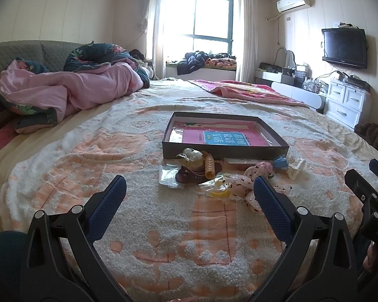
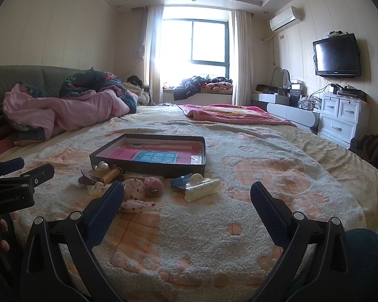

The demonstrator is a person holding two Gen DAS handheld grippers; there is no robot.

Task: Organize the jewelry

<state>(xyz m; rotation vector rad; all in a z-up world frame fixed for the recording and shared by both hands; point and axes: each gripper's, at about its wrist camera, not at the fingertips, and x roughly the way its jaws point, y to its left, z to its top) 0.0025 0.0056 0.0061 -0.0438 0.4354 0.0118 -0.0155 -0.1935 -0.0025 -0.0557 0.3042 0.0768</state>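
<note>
Both grippers, left and right, gape wide before one box and two clips.

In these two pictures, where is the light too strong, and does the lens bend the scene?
Left wrist view: the window is blown out to white, with glare washing over the curtains; the bed curves like a dome from fisheye distortion. Right wrist view: the same window glares at its lower part; the tray stays readable; dark vignette fills the corners.
</note>
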